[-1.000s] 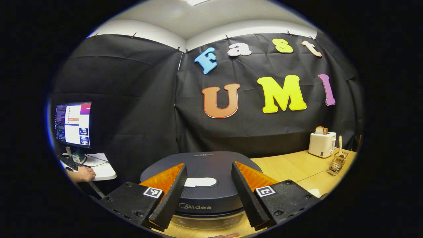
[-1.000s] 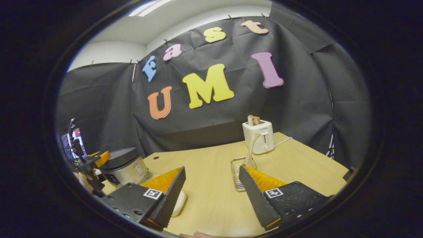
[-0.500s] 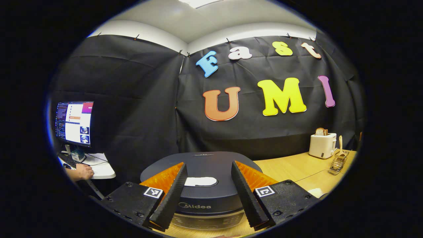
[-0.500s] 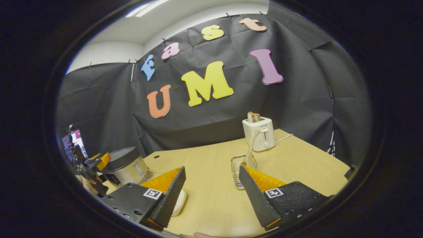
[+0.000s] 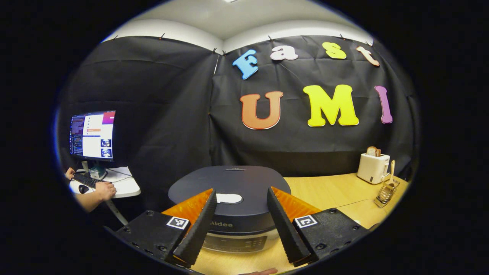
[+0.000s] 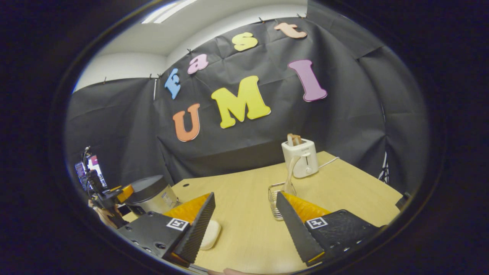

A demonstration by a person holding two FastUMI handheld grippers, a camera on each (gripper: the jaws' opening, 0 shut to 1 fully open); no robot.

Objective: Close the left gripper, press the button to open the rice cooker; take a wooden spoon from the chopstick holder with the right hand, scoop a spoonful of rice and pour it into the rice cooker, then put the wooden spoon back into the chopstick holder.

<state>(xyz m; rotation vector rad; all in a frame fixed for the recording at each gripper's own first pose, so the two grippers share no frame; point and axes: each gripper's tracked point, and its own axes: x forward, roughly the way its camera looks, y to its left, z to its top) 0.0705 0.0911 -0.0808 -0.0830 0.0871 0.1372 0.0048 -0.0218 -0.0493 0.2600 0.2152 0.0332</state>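
Here the left gripper [image 5: 238,250] hangs low in its view, jaws apart, framing the closed rice cooker [image 5: 231,198] at lower centre. The right gripper [image 6: 244,244], jaws also apart, faces the table [image 6: 244,198]; the wooden spoon [image 6: 290,173] stands in the chopstick holder [image 6: 276,200] right of centre.

Left gripper view: rice cooker [image 5: 229,198] on the table [image 5: 324,193] at 6 o'clock, its button [image 5: 228,198] on the lid's near part; toaster [image 5: 373,167] at 3 o'clock by the wall, chopstick holder [image 5: 385,193] just before it with the wooden spoon [image 5: 392,172] standing in it; monitor [image 5: 92,135] at 9 o'clock on a side desk, keyboard [image 5: 87,180] before it. Right gripper view: rice cooker [image 6: 151,194] at 8 o'clock, chopstick holder [image 6: 278,198] near centre, toaster [image 6: 300,157] behind it at 1 o'clock, and a small rounded object [image 6: 211,235], possibly a bowl, on the table [image 6: 244,214] at 6 o'clock.
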